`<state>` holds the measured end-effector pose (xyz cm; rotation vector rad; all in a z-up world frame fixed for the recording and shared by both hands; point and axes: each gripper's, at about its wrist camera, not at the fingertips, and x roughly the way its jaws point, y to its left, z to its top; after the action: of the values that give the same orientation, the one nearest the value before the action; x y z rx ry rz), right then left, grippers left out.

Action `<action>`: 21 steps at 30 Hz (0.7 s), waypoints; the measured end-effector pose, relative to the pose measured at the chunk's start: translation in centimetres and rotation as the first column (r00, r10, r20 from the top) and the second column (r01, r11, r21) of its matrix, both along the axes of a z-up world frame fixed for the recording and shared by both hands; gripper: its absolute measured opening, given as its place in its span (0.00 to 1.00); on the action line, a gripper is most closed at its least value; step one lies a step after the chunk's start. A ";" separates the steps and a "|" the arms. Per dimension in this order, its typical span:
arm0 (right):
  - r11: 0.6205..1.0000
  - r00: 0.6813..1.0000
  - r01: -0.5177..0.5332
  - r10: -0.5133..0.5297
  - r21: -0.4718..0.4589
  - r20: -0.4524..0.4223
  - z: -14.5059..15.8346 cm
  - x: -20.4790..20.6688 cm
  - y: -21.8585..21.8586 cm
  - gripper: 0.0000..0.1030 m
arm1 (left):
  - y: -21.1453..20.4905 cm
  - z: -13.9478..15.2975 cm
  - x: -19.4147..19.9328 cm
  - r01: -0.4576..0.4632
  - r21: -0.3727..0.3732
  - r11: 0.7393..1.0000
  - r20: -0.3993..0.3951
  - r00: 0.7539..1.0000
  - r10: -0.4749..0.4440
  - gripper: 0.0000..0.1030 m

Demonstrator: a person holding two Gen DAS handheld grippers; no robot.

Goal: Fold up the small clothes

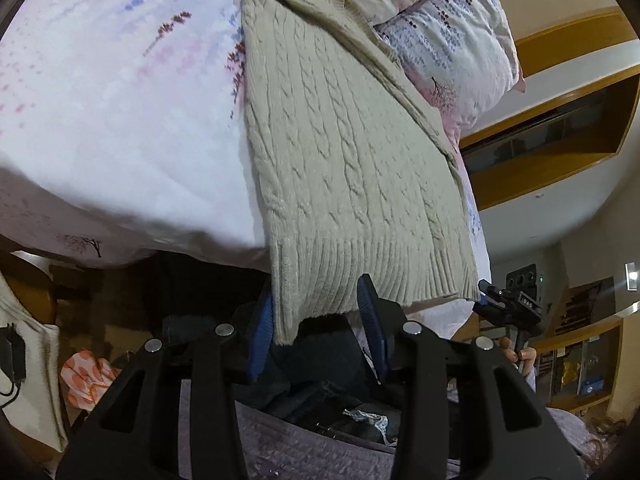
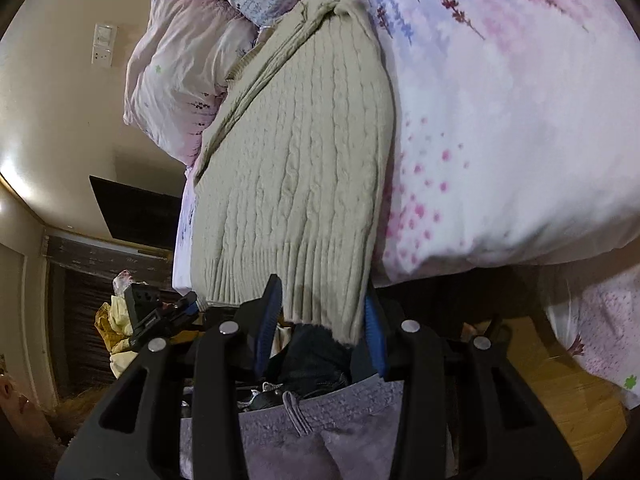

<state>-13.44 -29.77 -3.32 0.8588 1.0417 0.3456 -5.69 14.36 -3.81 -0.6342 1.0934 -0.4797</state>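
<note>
A cream cable-knit sweater [image 1: 340,140] lies lengthwise on the bed, and its ribbed hem [image 1: 360,276] hangs over the near edge. My left gripper [image 1: 316,294] is at the hem's left corner. The knit fills the gap between its blue pads [image 1: 370,312] and touches both. In the right wrist view the same sweater [image 2: 296,168] runs away from me. My right gripper [image 2: 322,294] holds the hem's right corner [image 2: 320,300] the same way, between its blue pads [image 2: 267,312]. Each view also shows the other gripper beside the hem.
The floral duvet [image 1: 100,100] covers the bed, with pillows [image 1: 452,40] at the far end. Directly below the grippers a grey woven basket [image 2: 340,404] holds dark clothes. There is wooden floor [image 2: 560,392] to the right, wooden shelving [image 1: 560,128], and a dark screen [image 2: 140,212] on the wall.
</note>
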 end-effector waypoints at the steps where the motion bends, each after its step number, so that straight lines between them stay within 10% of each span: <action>1: 1.000 1.000 0.004 -0.004 0.009 0.000 -0.1 0.1 -0.1 0.35 | -0.1 -0.2 0.1 0.002 -0.007 1.000 -0.005 1.000 -0.002 0.40; 4: 1.000 1.000 0.001 -0.001 0.030 0.009 -0.2 0.3 0.0 0.09 | -0.4 -0.4 0.1 0.017 -0.040 0.999 -0.009 1.000 -0.017 0.29; 9: 1.000 0.998 -0.027 0.027 -0.004 0.053 1.1 0.3 0.4 0.08 | -1.2 0.6 -0.5 0.068 -0.060 0.996 0.021 0.998 -0.067 0.08; 21: 0.934 0.907 0.168 -0.023 -0.314 0.419 9.8 2.8 2.2 0.07 | 0.5 6.8 2.5 -0.045 0.049 0.998 0.285 0.958 0.030 0.05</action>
<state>-10.67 -27.57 6.46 0.4883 0.6354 0.2348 -3.19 14.81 3.02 -0.5185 0.8178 -0.4897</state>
